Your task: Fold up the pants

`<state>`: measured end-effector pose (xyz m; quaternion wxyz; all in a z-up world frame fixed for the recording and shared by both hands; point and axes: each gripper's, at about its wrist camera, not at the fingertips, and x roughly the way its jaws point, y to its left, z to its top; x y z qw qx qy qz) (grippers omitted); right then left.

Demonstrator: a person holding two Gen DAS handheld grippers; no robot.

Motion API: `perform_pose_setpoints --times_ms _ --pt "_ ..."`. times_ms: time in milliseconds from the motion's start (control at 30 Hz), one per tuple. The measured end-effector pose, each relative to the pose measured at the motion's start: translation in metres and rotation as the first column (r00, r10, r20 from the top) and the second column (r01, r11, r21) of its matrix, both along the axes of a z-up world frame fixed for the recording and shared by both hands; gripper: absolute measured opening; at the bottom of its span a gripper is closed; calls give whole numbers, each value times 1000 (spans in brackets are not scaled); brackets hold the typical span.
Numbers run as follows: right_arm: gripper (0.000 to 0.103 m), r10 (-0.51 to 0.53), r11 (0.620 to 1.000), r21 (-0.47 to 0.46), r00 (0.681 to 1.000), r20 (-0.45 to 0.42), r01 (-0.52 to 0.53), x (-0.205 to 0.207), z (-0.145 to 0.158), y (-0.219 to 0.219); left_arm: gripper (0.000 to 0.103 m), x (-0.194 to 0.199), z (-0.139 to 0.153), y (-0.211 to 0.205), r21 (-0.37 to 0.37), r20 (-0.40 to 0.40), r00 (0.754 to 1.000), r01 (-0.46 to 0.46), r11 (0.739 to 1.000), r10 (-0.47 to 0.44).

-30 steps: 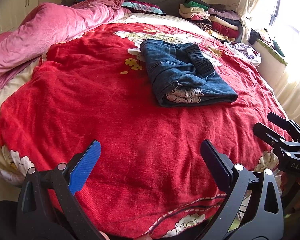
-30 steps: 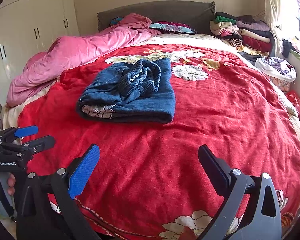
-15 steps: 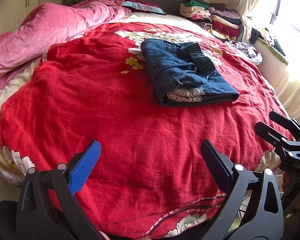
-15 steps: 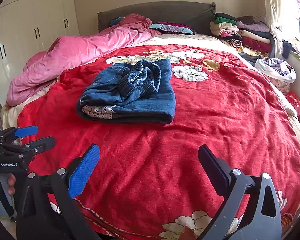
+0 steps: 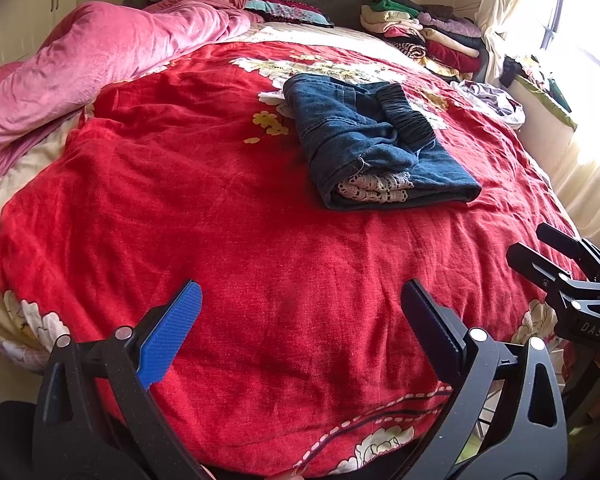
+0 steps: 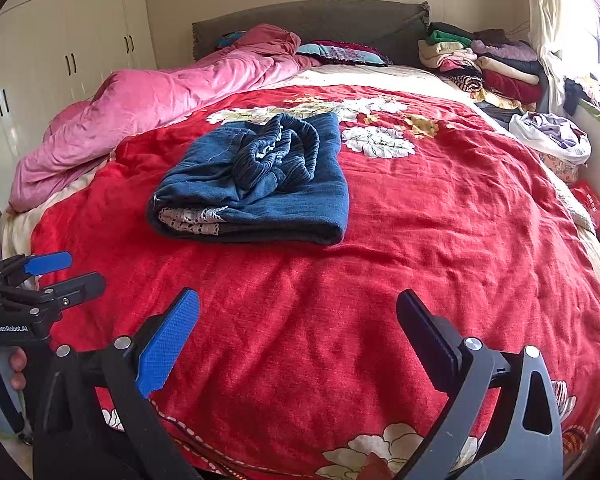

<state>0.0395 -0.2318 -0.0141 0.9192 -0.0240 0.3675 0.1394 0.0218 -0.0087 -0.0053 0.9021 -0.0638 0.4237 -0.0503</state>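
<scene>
Folded blue jeans (image 5: 376, 148) lie on the red floral bedspread (image 5: 220, 220). Left gripper (image 5: 300, 312) and right gripper (image 6: 298, 320) hover near the bed's foot, both spread wide and empty.

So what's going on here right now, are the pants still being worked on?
Nobody is touching them. The blue denim pants lie folded into a compact bundle on the red floral bedspread. The left tool and right tool are both open and empty, held back near the foot of the bed. The fold looks finished.
</scene>
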Motion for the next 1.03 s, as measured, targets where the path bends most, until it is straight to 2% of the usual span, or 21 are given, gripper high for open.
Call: perform_pose_setpoints --times_ms 400,467,700,867,967,1033 --pt "98 -29 999 -17 999 -28 28 14 -7 -3 93 5 -5 5 30 -31 999 -30 999 30" --pt "98 -41 999 -20 998 -37 41 18 -8 -8 93 6 -3 10 16 -25 999 -38 999 39" --pt "98 -165 986 -44 985 -42 163 45 -5 -51 93 26 7 58 14 6 987 -159 987 159" --pt "98 -323 944 -78 946 -7 322 83 3 -118 93 80 -4 126 143 -79 948 -297 944 310" --pt "98 -442 893 -96 897 -19 439 121 2 -178 93 120 -12 172 236 -98 914 -364 901 395" --pt "98 -489 871 -95 871 -52 483 145 -3 -212 93 148 -16 202 247 -115 889 -407 880 443"
